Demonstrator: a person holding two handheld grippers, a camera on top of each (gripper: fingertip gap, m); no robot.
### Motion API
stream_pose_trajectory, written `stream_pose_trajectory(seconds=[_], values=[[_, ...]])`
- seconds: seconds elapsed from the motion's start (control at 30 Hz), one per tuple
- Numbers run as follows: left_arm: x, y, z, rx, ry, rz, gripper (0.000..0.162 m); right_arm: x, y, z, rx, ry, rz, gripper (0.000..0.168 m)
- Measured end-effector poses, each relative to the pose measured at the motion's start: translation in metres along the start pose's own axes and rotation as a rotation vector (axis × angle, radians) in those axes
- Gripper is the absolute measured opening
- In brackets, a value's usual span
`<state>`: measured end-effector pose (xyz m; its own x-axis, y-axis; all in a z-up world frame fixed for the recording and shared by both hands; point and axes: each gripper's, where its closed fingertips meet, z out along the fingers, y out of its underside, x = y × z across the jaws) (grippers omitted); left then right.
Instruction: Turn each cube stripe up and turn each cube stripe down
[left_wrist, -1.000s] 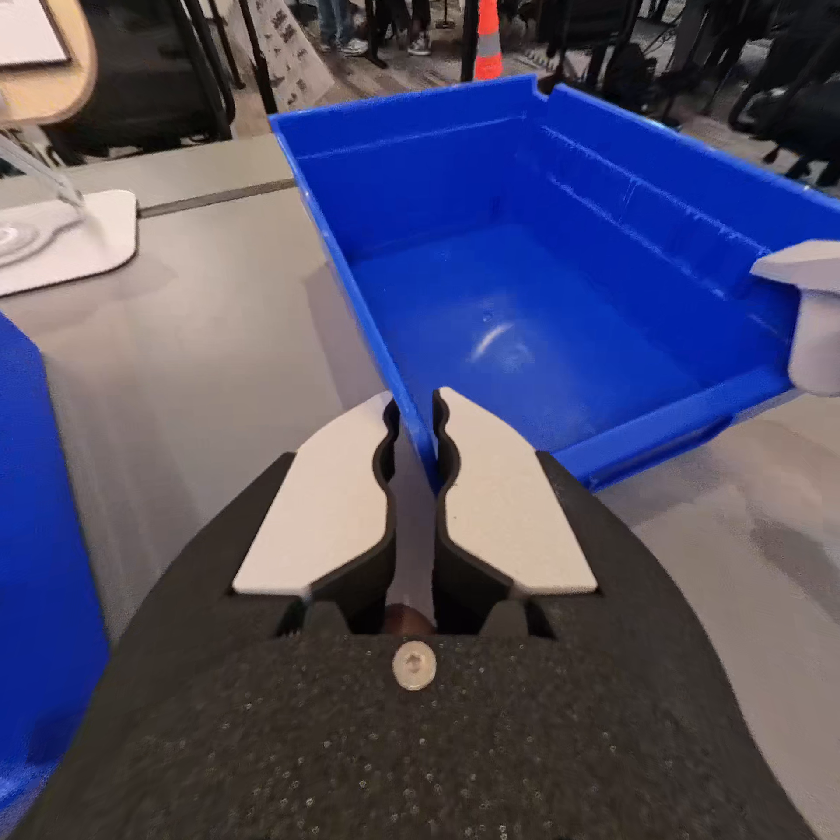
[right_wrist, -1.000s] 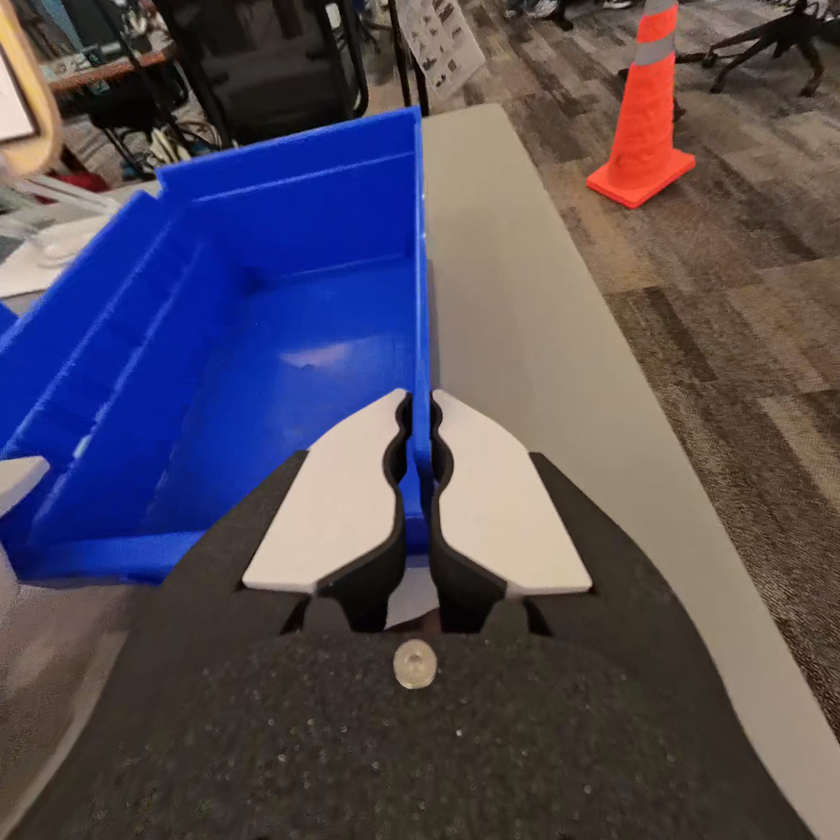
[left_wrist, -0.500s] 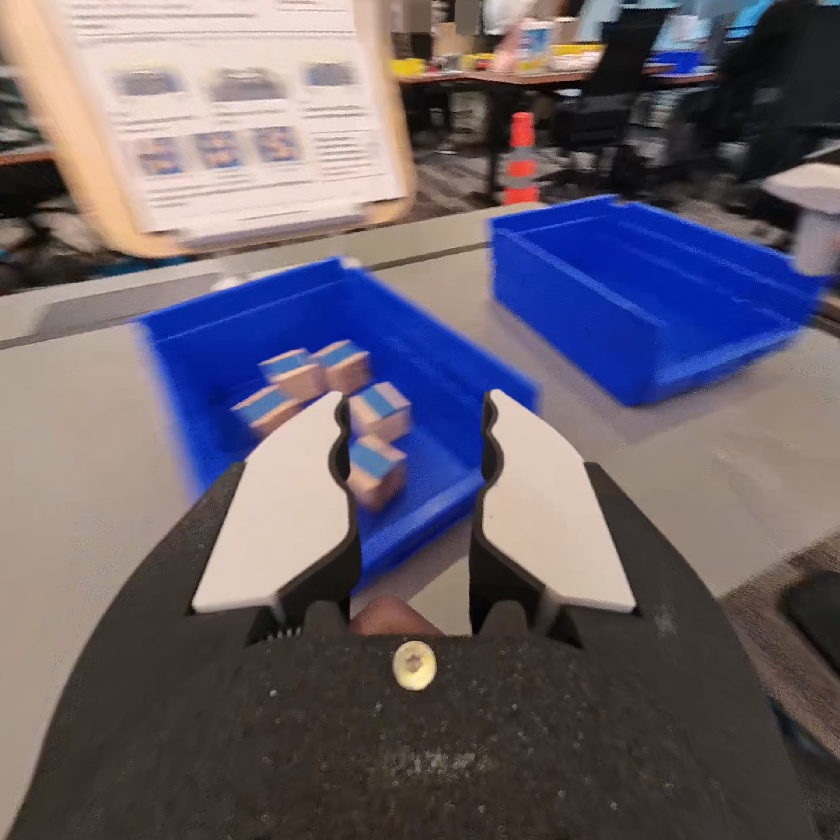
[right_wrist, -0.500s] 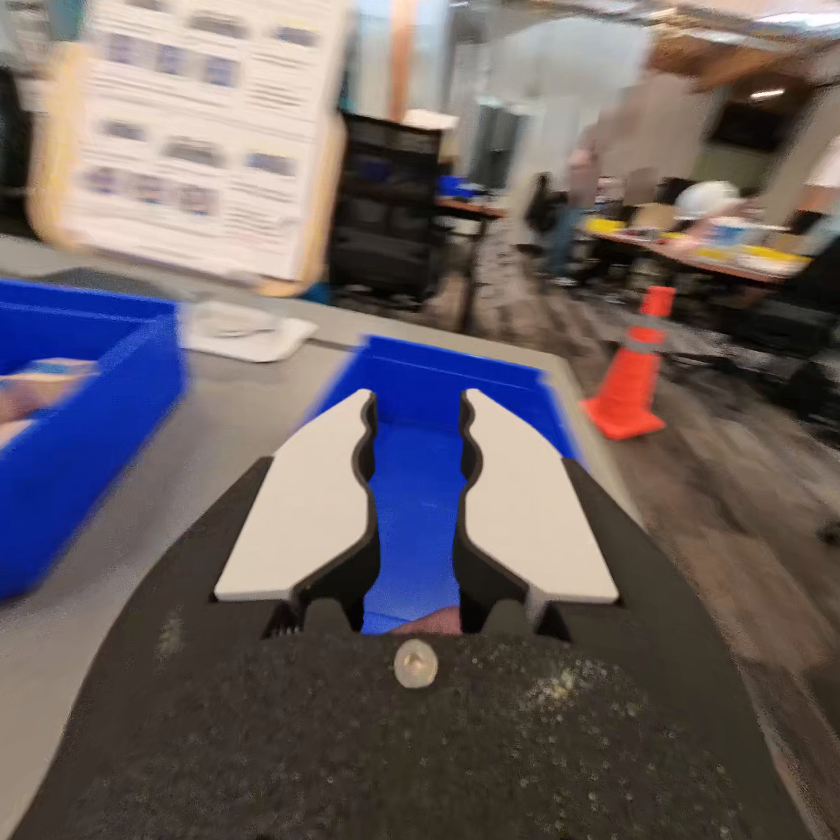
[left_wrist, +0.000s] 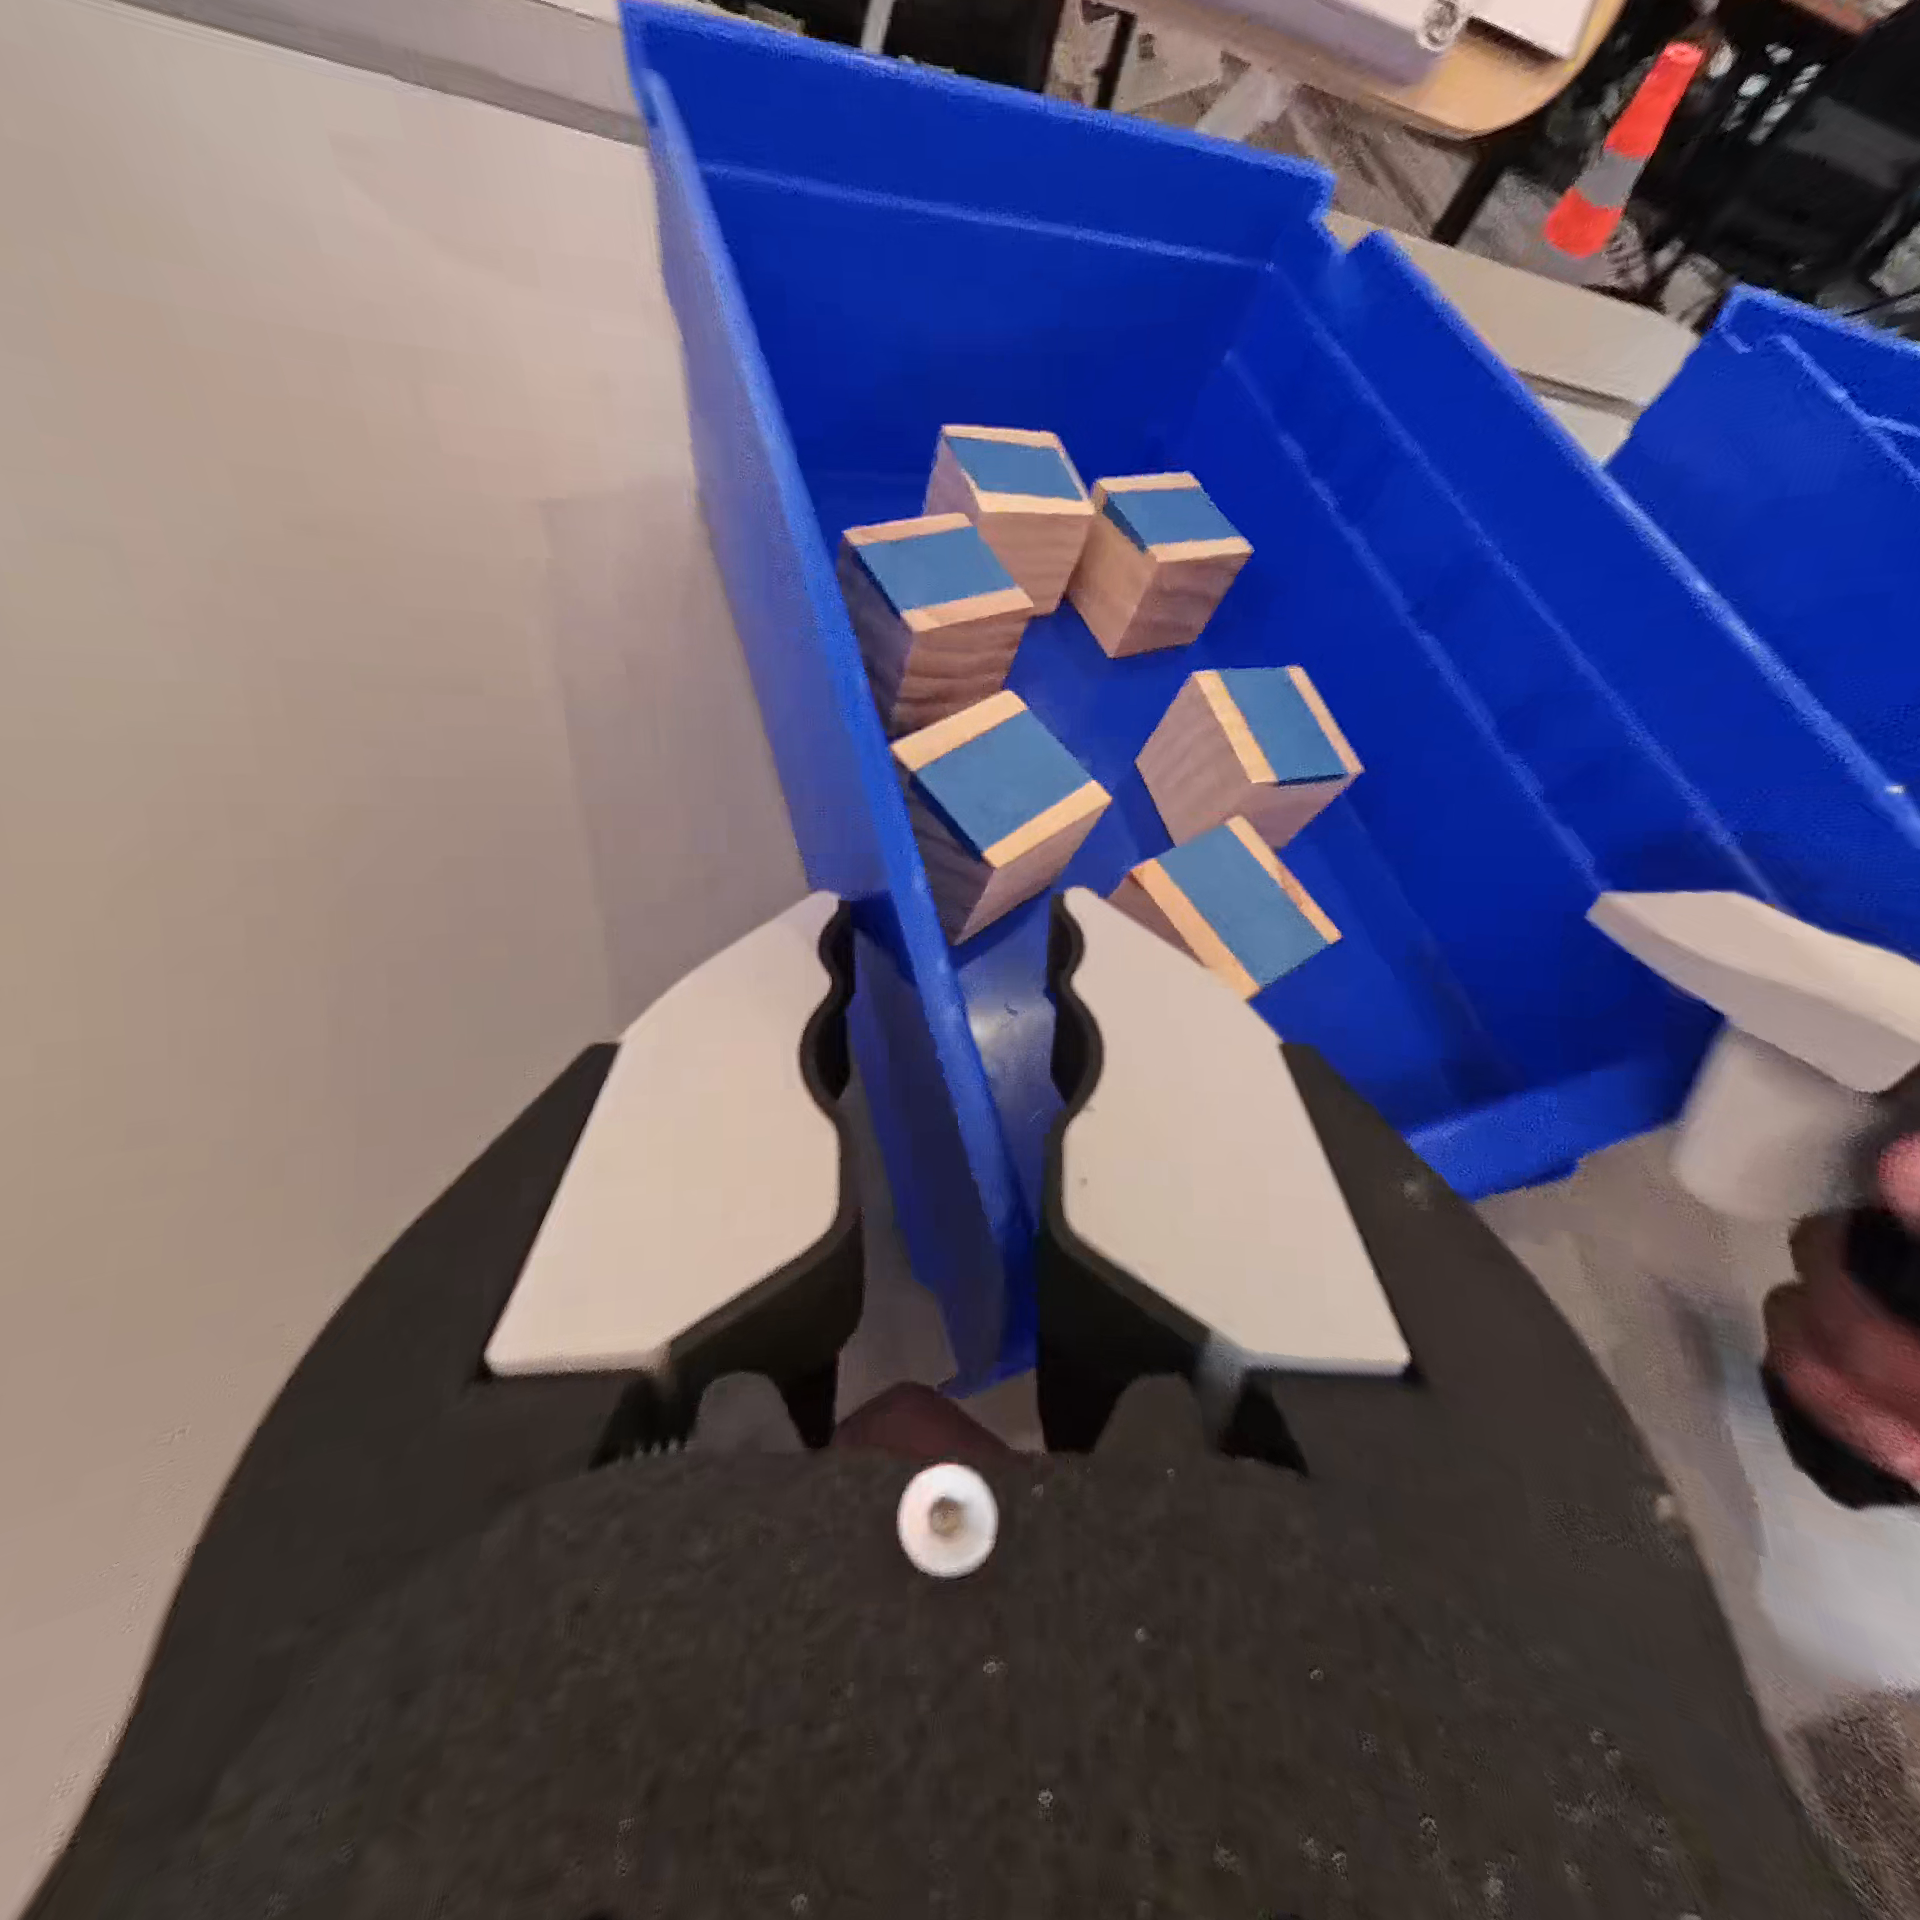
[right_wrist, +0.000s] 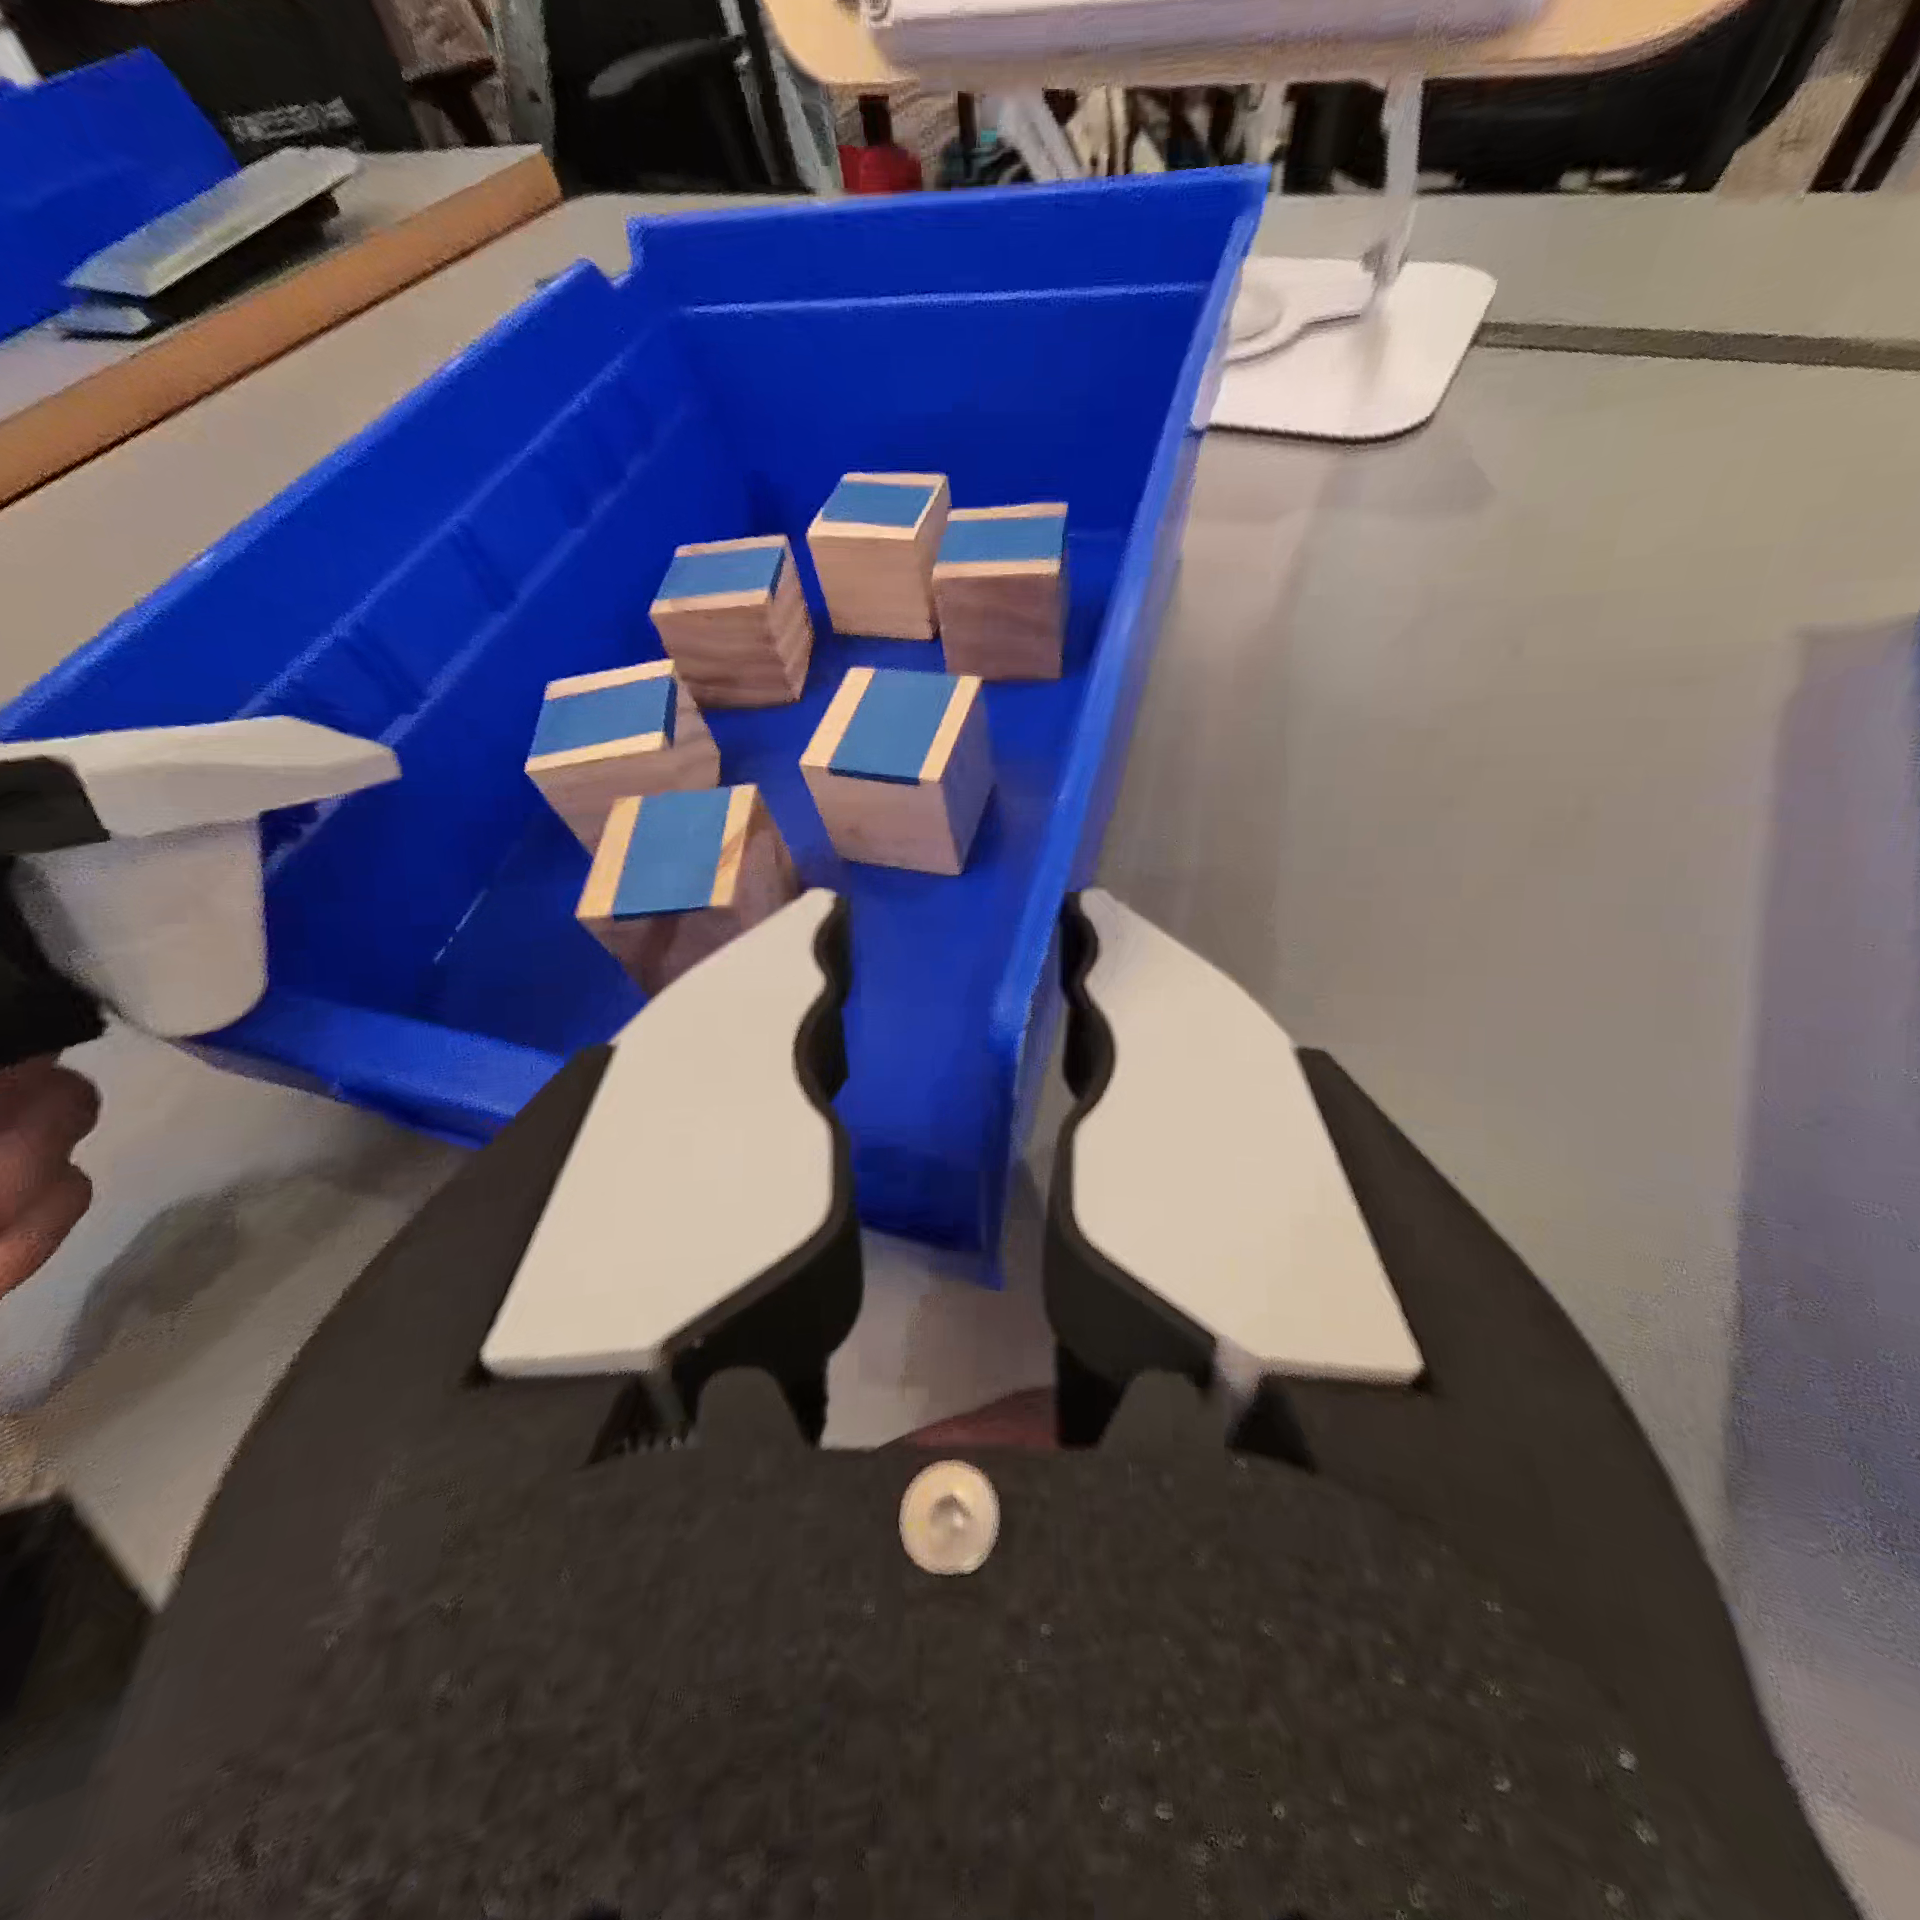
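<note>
While both claws gape around bin walls (left_wrist: 935, 1039), right claw (right_wrist: 951, 935) hides one cube (right_wrist: 665, 883) partly.

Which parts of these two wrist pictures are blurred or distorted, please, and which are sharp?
Left wrist view: the striped wooden cubes in the blue plastic bin are sharp, the right gripper at the edge smears, and wide-angle bending splays the bin walls. Right wrist view: softer overall, the grey table streaks at the right edge, and the cubes remain legible.
</note>
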<state>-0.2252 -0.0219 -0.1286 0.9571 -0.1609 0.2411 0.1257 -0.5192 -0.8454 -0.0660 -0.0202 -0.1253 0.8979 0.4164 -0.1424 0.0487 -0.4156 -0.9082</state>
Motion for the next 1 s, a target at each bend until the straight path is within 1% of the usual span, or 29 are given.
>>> stream_pose_trajectory(seconds=[0.07,0.1,0.13,0.17,0.2,0.23,0.27,0.43,0.5,0.6,0.7,0.83,0.93,1.0], values=[[-0.005,-0.003,0.001,0.007,-0.019,0.008,0.028,0.001,-0.003,0.004,0.036,0.027,0.022,0.034],[-0.009,-0.005,0.001,0.01,-0.03,0.013,0.027,0.001,-0.005,0.005,0.055,0.048,0.057,0.028],[-0.015,-0.008,0.0,0.024,-0.061,0.021,0.022,0.002,-0.007,0.004,0.082,0.087,0.096,0.016],[-0.025,-0.013,-0.003,0.051,-0.111,0.04,0.014,0.0,-0.008,0.003,0.095,0.121,0.104,0.007],[-0.035,-0.017,-0.007,0.082,-0.164,0.075,0.006,-0.008,-0.007,0.003,0.088,0.144,0.092,0.006],[-0.043,-0.02,-0.01,0.102,-0.198,0.104,0.003,-0.016,-0.006,0.004,0.089,0.169,0.091,0.005],[-0.05,-0.022,-0.013,0.108,-0.199,0.101,0.003,-0.024,-0.006,0.005,0.097,0.188,0.099,0.004],[-0.101,-0.045,-0.034,0.15,-0.229,0.136,0.003,-0.074,-0.019,0.028,0.144,0.163,0.111,0.005],[-0.131,-0.059,-0.043,0.165,-0.242,0.153,0.003,-0.102,-0.028,0.044,0.158,0.152,0.102,0.005],[-0.182,-0.075,-0.049,0.167,-0.219,0.162,0.002,-0.148,-0.04,0.072,0.168,0.134,0.073,0.007],[-0.235,-0.086,-0.047,0.142,-0.214,0.166,0.003,-0.191,-0.05,0.102,0.156,0.148,0.038,0.008],[-0.29,-0.093,-0.039,0.108,-0.209,0.175,0.003,-0.23,-0.048,0.143,0.11,0.163,0.019,0.008],[-0.311,-0.087,-0.027,0.049,-0.172,0.183,0.004,-0.245,-0.039,0.158,0.068,0.162,0.039,0.01],[-0.312,-0.088,-0.025,0.072,-0.123,0.178,0.004,-0.247,-0.039,0.158,0.091,0.166,0.025,0.012]])
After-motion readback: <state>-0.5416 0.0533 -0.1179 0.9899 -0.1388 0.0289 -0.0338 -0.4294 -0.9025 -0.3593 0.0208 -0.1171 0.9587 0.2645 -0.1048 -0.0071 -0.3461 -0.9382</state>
